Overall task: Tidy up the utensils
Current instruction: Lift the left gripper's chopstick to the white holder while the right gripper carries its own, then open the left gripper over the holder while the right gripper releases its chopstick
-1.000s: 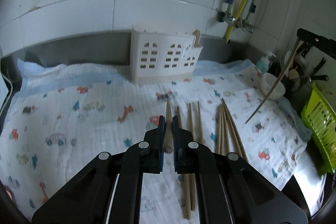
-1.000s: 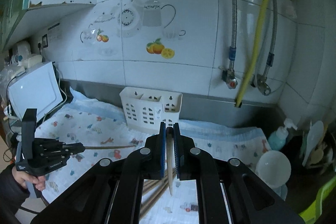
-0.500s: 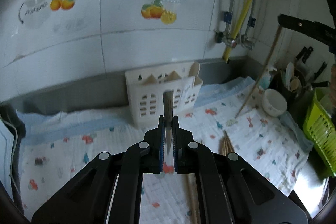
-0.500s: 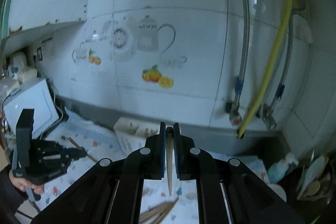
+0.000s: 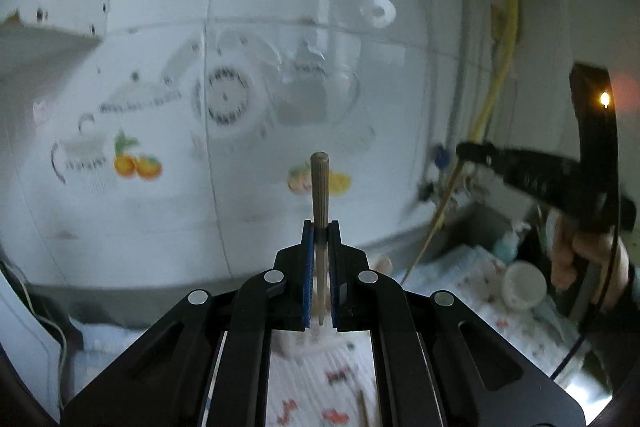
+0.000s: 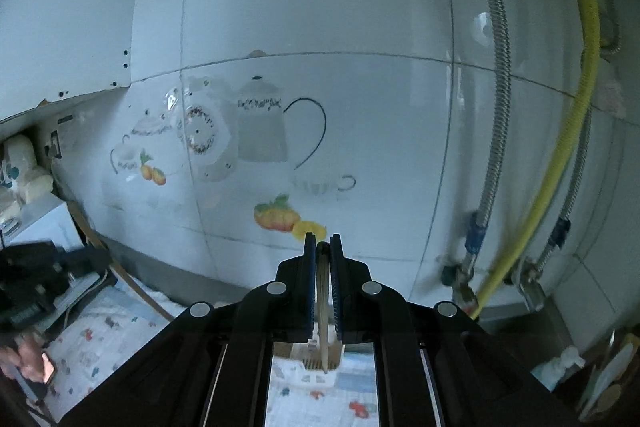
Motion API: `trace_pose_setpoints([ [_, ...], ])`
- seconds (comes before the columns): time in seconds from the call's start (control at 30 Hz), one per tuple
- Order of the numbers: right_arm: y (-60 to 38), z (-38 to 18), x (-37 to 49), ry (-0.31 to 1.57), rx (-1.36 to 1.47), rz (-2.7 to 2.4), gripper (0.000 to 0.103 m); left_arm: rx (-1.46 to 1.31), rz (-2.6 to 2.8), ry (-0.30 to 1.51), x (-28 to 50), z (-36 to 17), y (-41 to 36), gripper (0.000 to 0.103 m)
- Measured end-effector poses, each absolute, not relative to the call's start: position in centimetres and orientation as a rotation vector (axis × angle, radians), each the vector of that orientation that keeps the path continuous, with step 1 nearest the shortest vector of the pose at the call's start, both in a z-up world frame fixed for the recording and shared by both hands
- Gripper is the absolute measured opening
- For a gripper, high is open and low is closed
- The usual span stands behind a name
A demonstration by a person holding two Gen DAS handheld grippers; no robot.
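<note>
In the left wrist view my left gripper [image 5: 320, 227] is shut on a wooden chopstick [image 5: 319, 187], whose blunt end sticks up past the fingertips against the tiled wall. My right gripper [image 5: 474, 151] shows at the right of that view, held by a hand [image 5: 592, 259], with a second chopstick [image 5: 436, 223] hanging down from it. In the right wrist view the right gripper [image 6: 322, 241] is shut on that chopstick [image 6: 323, 311], whose tip points down over the white slotted utensil holder [image 6: 310, 357]. The left gripper [image 6: 48, 267] is blurred at the far left there.
A patterned cloth [image 5: 316, 387] covers the counter, with another chopstick [image 5: 366, 411] lying on it. A white bowl [image 5: 524, 285] and a soap bottle [image 5: 506, 247] stand at the right. A yellow hose [image 6: 560, 187] and metal pipes run down the wall; a white appliance [image 6: 36, 227] stands left.
Both grippers have risen with their chopsticks held. The views now show mostly wall. The holder has dropped below the jaws, and the right gripper has come closer to the left.
</note>
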State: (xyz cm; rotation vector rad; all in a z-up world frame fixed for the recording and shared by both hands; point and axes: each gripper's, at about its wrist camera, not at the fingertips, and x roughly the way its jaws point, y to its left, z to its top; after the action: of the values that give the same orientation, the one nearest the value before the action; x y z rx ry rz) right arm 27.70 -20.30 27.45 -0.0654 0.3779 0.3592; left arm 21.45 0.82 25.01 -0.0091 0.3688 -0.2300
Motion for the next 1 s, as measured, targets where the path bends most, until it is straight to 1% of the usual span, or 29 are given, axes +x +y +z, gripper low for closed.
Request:
trace_pose_setpoints([
  [0.17,-19.4,26.6,29.7,0.394,-0.063,0.361,0.007,0.007,-0.178,0.38,24.3,24.9,0.6,0.005],
  [0.4,-18.8,23.4,31.8,0.448,-0.066,0.376,0.007,-0.032,-0.162,0.454,27.8,21.5,1.0,0.005],
  [0.6,-19.0,20.9,32.8,0.508,-0.056,0.382,0.007,-0.031,-0.145,0.503,28.8,19.2,1.2,0.005],
  [0.7,-19.2,20.5,32.7,0.515,-0.052,0.382,0.008,-0.008,-0.137,0.511,28.8,18.6,1.0,0.006],
  [0.73,-19.3,20.5,32.7,0.516,-0.051,0.383,0.008,-0.009,-0.136,0.513,28.8,18.6,1.2,0.007],
  [0.77,-19.4,20.7,32.4,0.514,-0.055,0.381,0.008,-0.007,-0.136,0.514,28.6,18.6,1.2,0.008],
  [0.87,-20.0,21.5,31.2,0.498,-0.048,0.385,0.018,0.003,-0.135,0.513,27.9,19.0,1.1,0.009],
  [0.93,-20.4,22.3,30.1,0.486,-0.048,0.391,0.02,-0.002,-0.13,0.509,27.1,19.3,1.1,0.009],
  [1.0,-20.8,23.1,28.7,0.473,-0.054,0.393,0.022,-0.004,-0.132,0.507,26.2,19.6,1.1,0.013],
])
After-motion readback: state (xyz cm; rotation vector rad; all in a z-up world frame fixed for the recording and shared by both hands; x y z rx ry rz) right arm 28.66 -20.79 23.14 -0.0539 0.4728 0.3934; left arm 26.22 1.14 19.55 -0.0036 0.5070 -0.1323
